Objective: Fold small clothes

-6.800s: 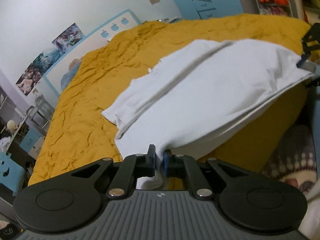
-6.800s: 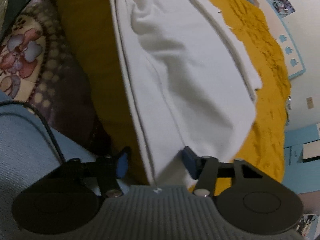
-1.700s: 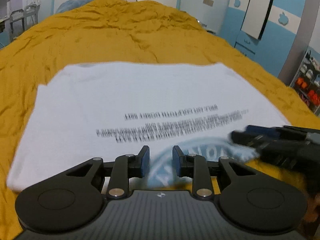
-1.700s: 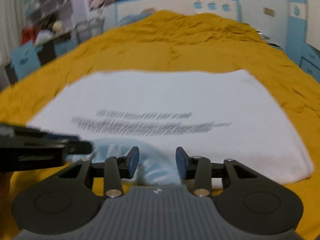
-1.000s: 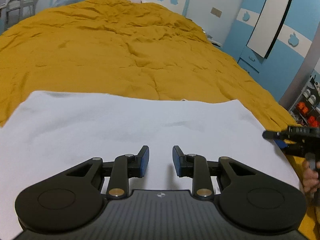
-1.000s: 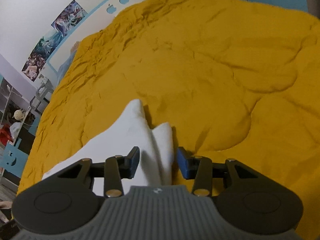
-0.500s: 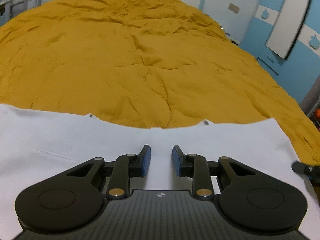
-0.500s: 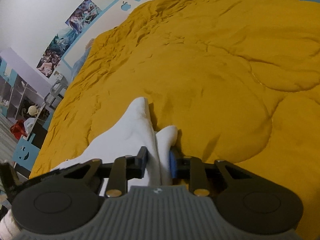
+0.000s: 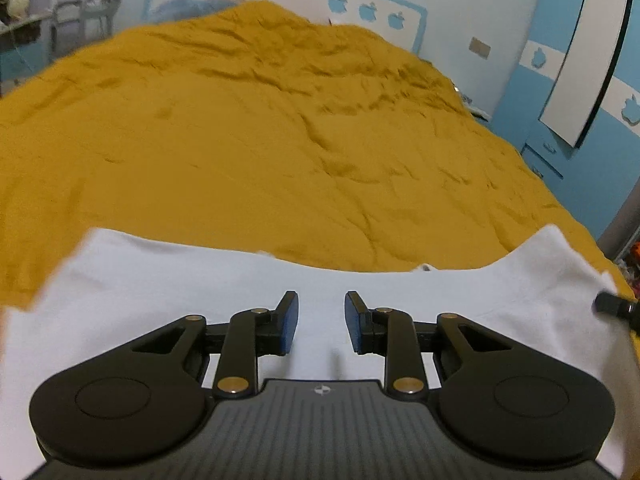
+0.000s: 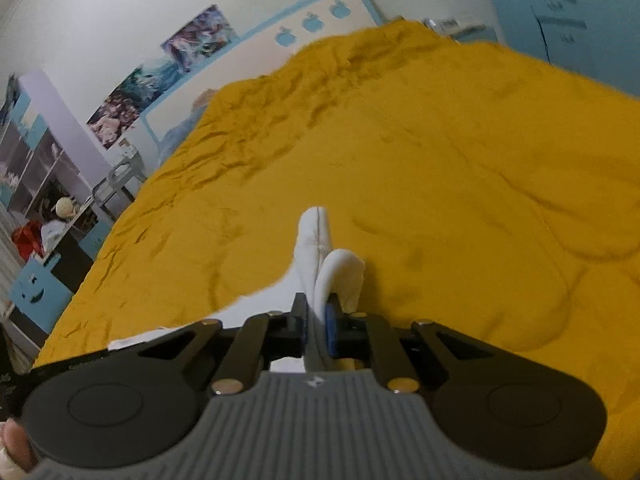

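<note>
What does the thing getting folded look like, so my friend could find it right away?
Look for the big bed with the rumpled mustard-yellow blanket under a wall with blue apple shapes. On its near edge lies a plain white garment, and the right gripper is pinching one bunched corner of it. It is the only white, smooth thing on all that yellow.

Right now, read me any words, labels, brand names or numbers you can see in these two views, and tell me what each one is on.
No readable text in either view.
White garment: the side that shows is plain.
Left gripper body: a small round emblem, no letters.
Wall posters: pictures only, too blurred for any lettering.
Headboard: blue apple shapes, no words.
</note>
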Demonstrator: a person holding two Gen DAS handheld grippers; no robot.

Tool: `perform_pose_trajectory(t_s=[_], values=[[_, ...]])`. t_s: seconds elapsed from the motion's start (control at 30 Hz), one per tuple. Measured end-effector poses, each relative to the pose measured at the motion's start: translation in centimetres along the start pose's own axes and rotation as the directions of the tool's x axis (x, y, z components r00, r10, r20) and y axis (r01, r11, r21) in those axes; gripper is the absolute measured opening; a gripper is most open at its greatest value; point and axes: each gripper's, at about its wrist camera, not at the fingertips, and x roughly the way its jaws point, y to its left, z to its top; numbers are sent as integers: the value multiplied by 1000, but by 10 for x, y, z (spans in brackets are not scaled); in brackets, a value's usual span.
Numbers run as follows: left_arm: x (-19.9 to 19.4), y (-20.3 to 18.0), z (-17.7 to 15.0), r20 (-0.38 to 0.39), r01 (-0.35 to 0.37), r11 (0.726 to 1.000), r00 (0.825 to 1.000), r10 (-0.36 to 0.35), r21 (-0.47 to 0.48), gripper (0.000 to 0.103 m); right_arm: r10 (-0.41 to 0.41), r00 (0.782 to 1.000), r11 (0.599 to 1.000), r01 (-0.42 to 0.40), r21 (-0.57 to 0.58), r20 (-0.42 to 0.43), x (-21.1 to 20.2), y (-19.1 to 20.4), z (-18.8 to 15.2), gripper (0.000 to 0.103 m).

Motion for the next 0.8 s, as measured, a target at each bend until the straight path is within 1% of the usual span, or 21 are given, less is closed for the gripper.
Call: perform_pose_trajectory(t_s=[0.07,0.2,0.37,0.43,0.53,0.63,0.73,0.8], values=[[-24,13,0,18,-16,1000,1000,16,-10,32,17,1000,1000,-17,-26,12,-8,28,4,4],[-62,38,2,8,-68,998,998,68,6,32,70,998,995,-69,-67,7,-14,88,9,4],[-111,83,8,24,-113,994,993,113,-9,32,144,989,987,-146,-68,-38,-9,164,7,4],[-127,103,9,42,-124,992,991,125,-31,32,158,986,983,-162,-85,-56,-4,197,4,4],[-148,128,7,68,-144,986,986,149,-84,32,156,983,980,-166,-108,-91,7,246,-9,4],[-164,146,8,90,-130,986,986,140,-108,32,140,983,980,-155,-124,-117,21,285,-23,3],[-167,158,9,90,-152,981,983,163,-117,32,116,985,978,-136,-158,-130,38,322,-38,4],[-166,168,7,91,-140,981,984,153,-136,32,101,985,975,-127,-181,-143,50,342,-50,3]])
